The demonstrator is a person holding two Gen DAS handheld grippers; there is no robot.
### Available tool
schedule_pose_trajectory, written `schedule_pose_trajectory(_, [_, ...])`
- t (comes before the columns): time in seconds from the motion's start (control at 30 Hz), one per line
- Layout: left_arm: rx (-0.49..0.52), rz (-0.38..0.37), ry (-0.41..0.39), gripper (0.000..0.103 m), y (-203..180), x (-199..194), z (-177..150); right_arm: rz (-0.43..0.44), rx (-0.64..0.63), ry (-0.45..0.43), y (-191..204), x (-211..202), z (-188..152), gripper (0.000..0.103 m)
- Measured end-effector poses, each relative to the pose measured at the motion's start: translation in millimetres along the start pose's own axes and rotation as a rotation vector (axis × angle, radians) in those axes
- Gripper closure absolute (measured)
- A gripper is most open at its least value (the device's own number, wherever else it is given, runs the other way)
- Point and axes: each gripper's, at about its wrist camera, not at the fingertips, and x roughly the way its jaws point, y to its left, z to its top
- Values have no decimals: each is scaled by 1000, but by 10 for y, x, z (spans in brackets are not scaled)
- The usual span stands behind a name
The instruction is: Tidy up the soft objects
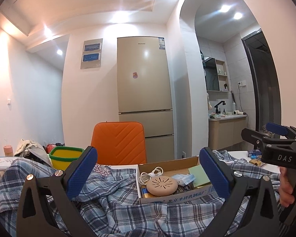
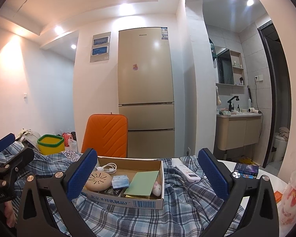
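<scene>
A blue plaid cloth lies rumpled over the table, and it fills the lower half of the right wrist view too. On it sits an open cardboard box holding a beige round disc, a white cable, a green pad and a small pink-white plush. My left gripper hovers open just above the cloth, framing the box. My right gripper is open the same way, with nothing between its fingers. Each gripper shows at the edge of the other's view.
A white remote rests on the cloth right of the box. Behind are a yellow bin with a green rim, an orange chair back, a heap of pale clothing and a fridge. Small boxes lie at the right.
</scene>
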Motion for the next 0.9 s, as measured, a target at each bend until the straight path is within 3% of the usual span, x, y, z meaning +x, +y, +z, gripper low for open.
schedule_pose_trajectory(0.9, [-14,8,16,0,45,13,23,4,-11,-9,6,-34,15,0])
